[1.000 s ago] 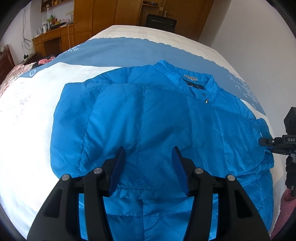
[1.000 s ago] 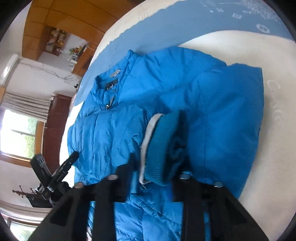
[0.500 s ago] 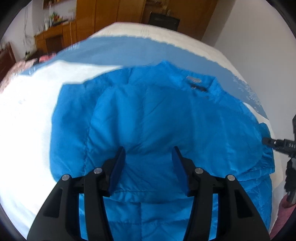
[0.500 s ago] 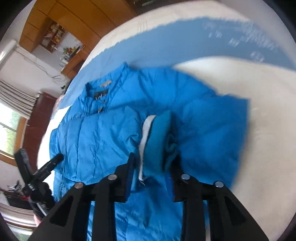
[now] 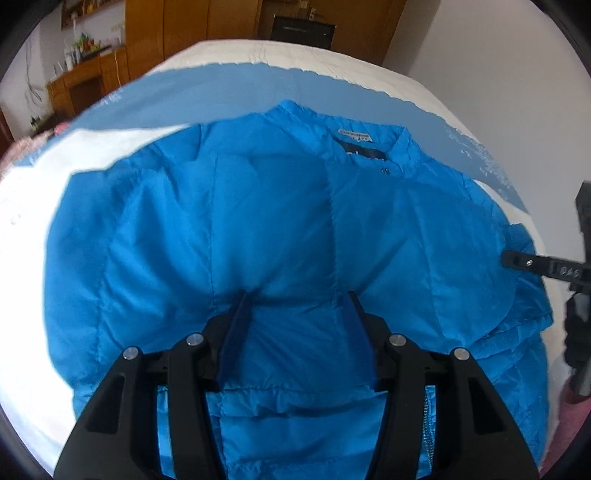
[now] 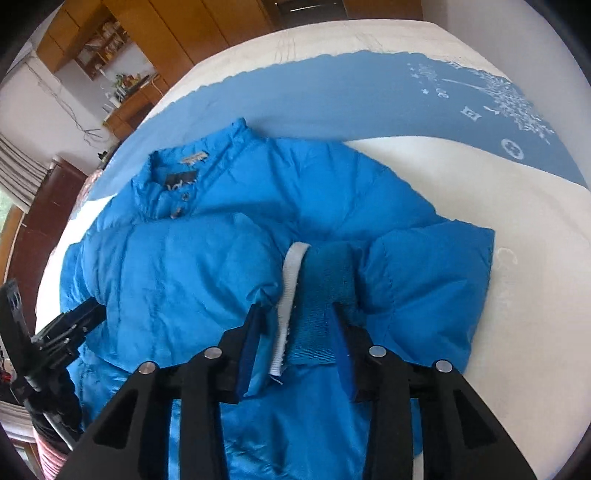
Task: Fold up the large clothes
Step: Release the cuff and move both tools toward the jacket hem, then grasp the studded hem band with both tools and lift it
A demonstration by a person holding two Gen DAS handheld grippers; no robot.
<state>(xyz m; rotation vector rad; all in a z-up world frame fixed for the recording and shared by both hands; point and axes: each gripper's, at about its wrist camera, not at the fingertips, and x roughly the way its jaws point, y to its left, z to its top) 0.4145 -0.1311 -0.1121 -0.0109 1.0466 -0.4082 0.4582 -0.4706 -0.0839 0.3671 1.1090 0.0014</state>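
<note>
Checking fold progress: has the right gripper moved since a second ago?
Yes. The right gripper, with the knit cuff between its fingers, has swung round: the jacket collar and wooden cabinets now sit more upright in its view.
</note>
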